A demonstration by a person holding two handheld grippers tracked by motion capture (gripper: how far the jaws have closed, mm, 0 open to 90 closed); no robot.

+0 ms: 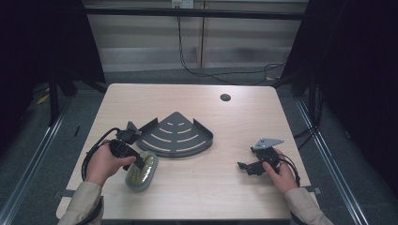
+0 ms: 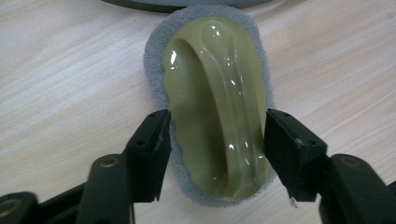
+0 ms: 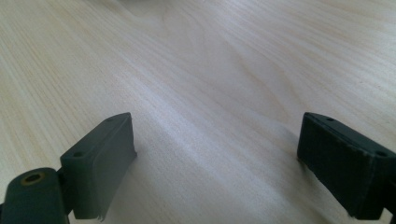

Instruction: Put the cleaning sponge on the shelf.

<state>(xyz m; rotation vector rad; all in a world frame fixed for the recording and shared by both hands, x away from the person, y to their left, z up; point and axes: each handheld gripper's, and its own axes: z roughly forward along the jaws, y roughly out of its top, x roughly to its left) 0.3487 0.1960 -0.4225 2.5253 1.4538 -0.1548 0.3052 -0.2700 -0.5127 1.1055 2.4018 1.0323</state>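
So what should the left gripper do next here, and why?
Probably close. The left gripper sits with its jaws on either side of the sponge's green handle, touching or nearly so. Closing would grip it for lifting toward the rack beside it.

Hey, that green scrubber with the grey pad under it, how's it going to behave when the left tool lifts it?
The scrubber looks glossy on its green top, so the jaws either side of it may slip a little. Its grey fuzzy rim suggests a soft pad that may squash or bend. It's probably light. Lying flat on the table, it seems unlikely to roll.
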